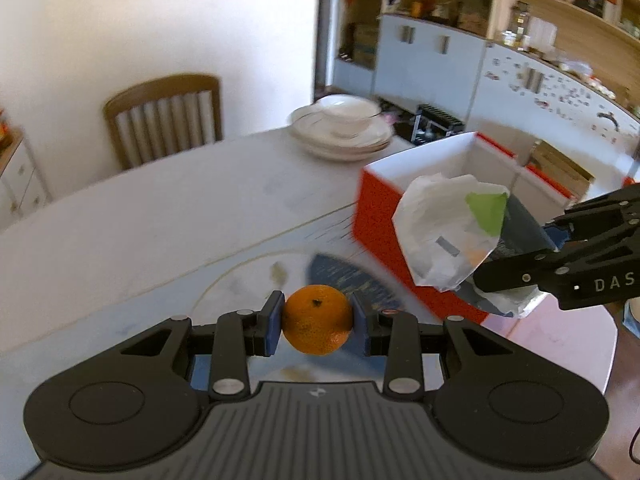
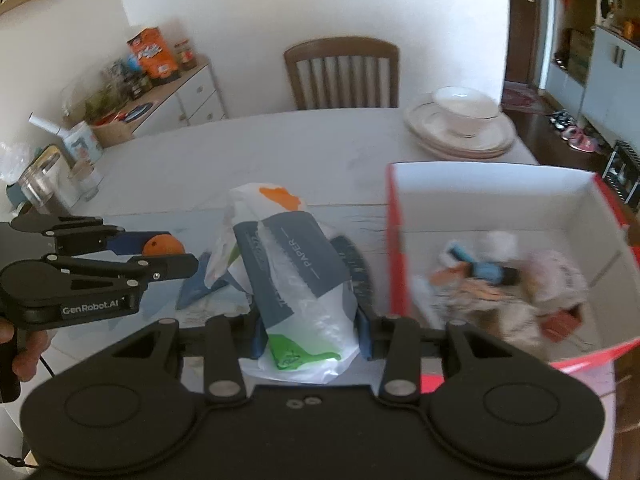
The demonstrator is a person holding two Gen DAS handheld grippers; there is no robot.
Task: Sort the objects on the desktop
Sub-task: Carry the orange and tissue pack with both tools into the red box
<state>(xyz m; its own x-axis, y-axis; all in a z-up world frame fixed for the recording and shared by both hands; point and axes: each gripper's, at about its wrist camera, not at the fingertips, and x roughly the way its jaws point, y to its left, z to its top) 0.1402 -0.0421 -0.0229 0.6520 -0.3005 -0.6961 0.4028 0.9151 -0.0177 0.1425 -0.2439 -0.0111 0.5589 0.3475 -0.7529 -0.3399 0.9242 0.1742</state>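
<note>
My left gripper (image 1: 318, 322) is clamped on a small mandarin (image 1: 318, 319), round and dimpled, its dark stem scar turned toward the camera. Both blue pads (image 1: 274, 322) press flat against its sides, and it hangs above the table (image 1: 140, 216), a pale, smooth, slightly marbled top with a rounded edge. From the right wrist view the same fruit (image 2: 162, 246) peeks out between the black fingers of that left gripper (image 2: 168, 250).

My right gripper (image 2: 306, 334) is shut on a crumpled plastic tissue pack (image 2: 296, 276): thin, glossy white film with a slate-grey band printed "PAPER", an orange patch at the far end and a green patch near my pads. It is soft and creased, bulging out past the jaws. In the left wrist view the pack (image 1: 444, 232) is held up just in front of the red box (image 1: 376, 224).

That box (image 2: 394, 240) is stiff cardboard, red outside and white inside, open at the top, standing on the table to the right of my pack. Inside lies a heap of crumpled wrappers (image 2: 500, 280); they are blurred, so I cannot say exactly what they are.

Beyond the box sits a stack of cream plates (image 2: 460, 140) with a bowl on top, thin dark rims, glazed. A wooden slat-backed chair (image 2: 342, 74) stands at the far side.
</note>
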